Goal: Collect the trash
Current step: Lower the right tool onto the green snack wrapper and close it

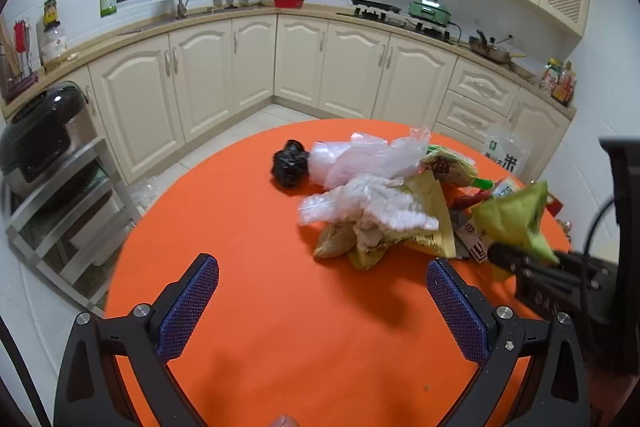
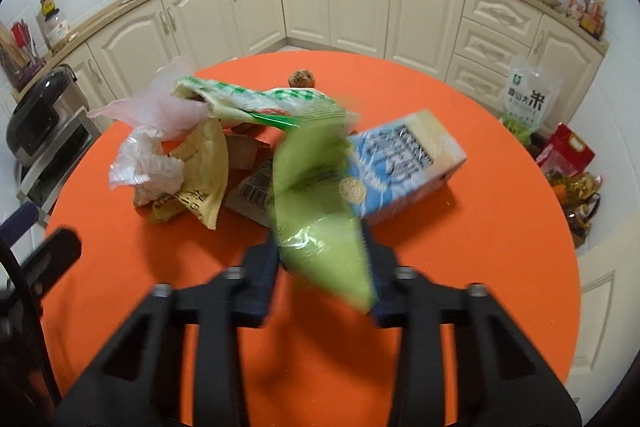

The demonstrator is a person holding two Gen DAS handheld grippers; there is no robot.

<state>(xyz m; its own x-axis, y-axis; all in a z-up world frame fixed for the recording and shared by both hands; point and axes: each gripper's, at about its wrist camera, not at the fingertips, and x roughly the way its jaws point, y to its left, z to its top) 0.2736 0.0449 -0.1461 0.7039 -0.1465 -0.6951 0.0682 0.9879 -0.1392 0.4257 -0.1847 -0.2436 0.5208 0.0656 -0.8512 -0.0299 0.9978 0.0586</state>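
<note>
Right claw [image 2: 324,267] pinches a limp green wrapper [image 2: 316,211] above the tabletop [image 2: 500,227] near its right edge, left claw [image 1: 322,301] gaping empty, and the flapping wrapper could snag the blue carton [image 2: 404,163] or slip free.

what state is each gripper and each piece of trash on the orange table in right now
left gripper: open, empty, over the round orange table
right gripper: shut on the light green plastic wrapper, which is blurred
blue and white carton: lying on its side
crumpled black plastic bag: balled up, resting on the table
clear plastic bags: crumpled in the pile
yellow paper wrapper: torn open, flat
</note>
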